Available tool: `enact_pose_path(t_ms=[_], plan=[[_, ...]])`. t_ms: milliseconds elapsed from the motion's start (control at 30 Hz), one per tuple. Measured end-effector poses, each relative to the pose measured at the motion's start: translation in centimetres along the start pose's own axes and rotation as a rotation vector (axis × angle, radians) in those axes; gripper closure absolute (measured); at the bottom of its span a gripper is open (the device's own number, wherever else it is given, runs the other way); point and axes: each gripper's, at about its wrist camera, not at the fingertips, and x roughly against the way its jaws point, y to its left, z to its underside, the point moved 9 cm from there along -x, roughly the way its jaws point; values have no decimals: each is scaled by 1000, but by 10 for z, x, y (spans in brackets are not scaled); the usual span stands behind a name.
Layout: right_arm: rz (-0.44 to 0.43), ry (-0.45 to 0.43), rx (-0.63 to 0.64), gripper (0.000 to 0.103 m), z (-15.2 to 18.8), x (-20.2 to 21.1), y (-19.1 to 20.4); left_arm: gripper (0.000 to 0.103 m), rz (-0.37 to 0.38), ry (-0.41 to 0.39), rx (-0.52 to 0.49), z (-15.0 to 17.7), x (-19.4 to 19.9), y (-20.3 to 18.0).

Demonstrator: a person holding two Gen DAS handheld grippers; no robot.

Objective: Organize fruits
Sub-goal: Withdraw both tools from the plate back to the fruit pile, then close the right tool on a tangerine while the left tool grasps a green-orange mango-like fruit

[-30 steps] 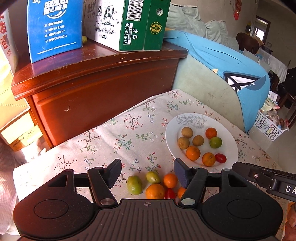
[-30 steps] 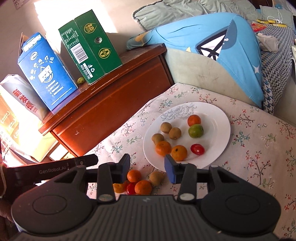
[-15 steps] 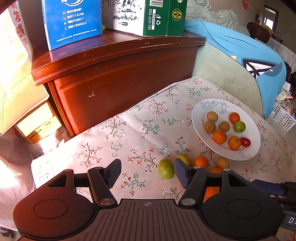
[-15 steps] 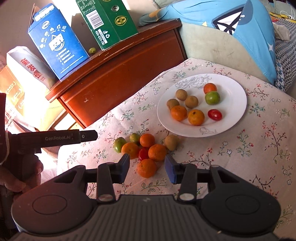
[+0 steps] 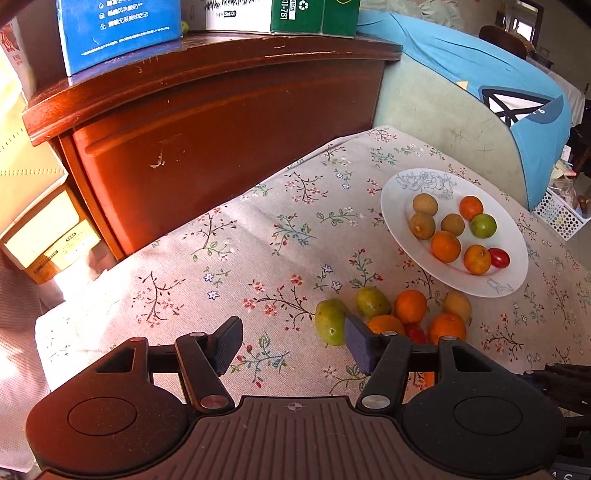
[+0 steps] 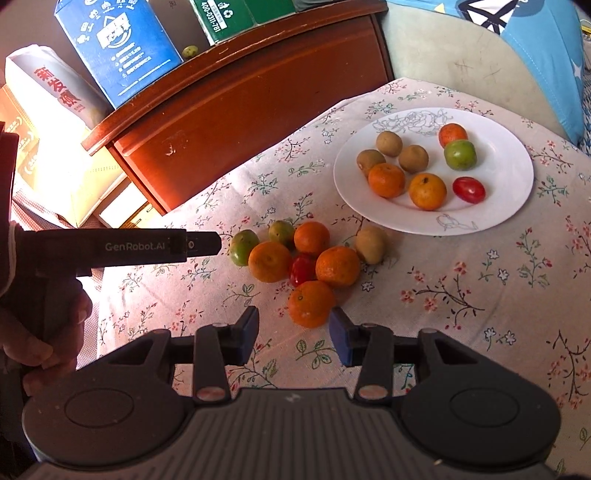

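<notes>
A white plate (image 5: pixel 517 266) (image 6: pixel 498 147) holds several oranges, brown fruits, a green fruit and a red tomato. Loose fruit lies on the flowered cloth in front of it: oranges, green ones, a tomato and a brown one. My left gripper (image 5: pixel 291 332) hovers over bare cloth with its jaws closing and nothing between them. A green fruit (image 5: pixel 330 321) sits just beyond its right fingertip. My right gripper (image 6: pixel 293 323) is open and empty, with the nearest orange (image 6: pixel 310 304) just ahead of its gap. The left tool's black body (image 6: pixel 147 245) reaches in from the left.
A red-brown wooden cabinet (image 5: pixel 221 129) stands behind the table with a blue carton (image 5: pixel 118 29) and a green carton (image 5: pixel 314 14) on it. A sofa with a blue cushion (image 5: pixel 480 74) is at the back right. A hand (image 6: pixel 37 332) grips the left tool.
Both grippers have come down closer to the loose fruit. In the left view the pile has slid from between the fingers to the right fingertip, and those jaws have narrowed slightly.
</notes>
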Motion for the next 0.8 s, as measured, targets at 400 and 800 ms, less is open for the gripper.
enact_pose_path(t_ms=[400,800], plan=[[47,2,22,71,1,-18,-2,57,67,41,24,-1,-26,-12],[35,6,14,73,0,-17,-3,65,92,54,54,-2,-41,-18]])
